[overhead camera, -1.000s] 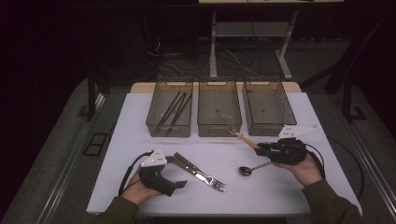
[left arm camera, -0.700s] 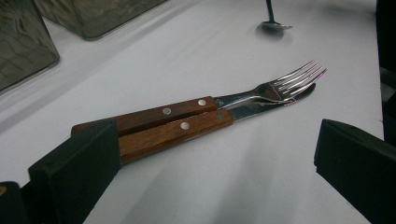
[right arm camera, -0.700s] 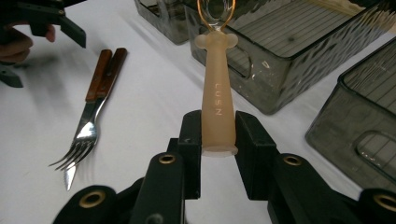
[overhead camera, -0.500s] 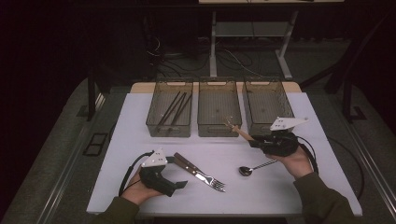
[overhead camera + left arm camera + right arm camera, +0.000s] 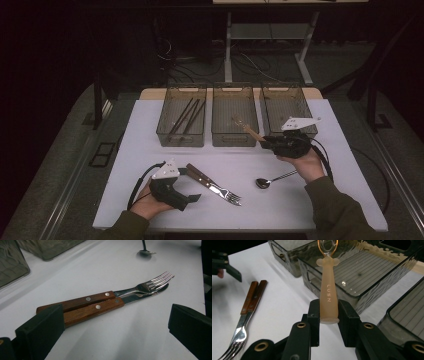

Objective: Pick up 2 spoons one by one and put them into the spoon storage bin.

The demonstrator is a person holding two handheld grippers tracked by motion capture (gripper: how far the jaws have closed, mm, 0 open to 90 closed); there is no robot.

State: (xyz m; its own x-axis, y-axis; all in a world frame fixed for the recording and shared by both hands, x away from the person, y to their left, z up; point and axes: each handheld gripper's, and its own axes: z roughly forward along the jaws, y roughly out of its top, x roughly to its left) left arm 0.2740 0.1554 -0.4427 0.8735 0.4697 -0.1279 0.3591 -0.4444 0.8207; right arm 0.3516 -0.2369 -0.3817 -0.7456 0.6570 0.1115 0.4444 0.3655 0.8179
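My right gripper (image 5: 328, 315) is shut on the peach handle of a small utensil (image 5: 328, 292) marked LUSN. Its orange loop tip points over the near rim of the middle bin (image 5: 352, 293). In the high view that gripper (image 5: 272, 142) hovers just in front of the middle bin (image 5: 234, 142) and the right bin (image 5: 287, 95), with the utensil (image 5: 246, 128) slanting toward the middle one. My left gripper (image 5: 115, 315) rests open at the front left (image 5: 189, 200), jaws wide apart. A wood-handled fork (image 5: 150, 283) and knife (image 5: 95, 311) lie side by side just ahead of it.
A metal spoon (image 5: 272, 179) lies on the white table (image 5: 325, 210) below my right hand. The left bin (image 5: 181, 120) holds dark chopsticks. Fork and knife (image 5: 215, 184) lie diagonally at the front centre. A table frame and cables stand in the dark behind.
My right gripper has carried the peach utensil back and left, from beside the spoon to the front of the middle bin, and turned its grey plate upward. The left gripper has stayed put.
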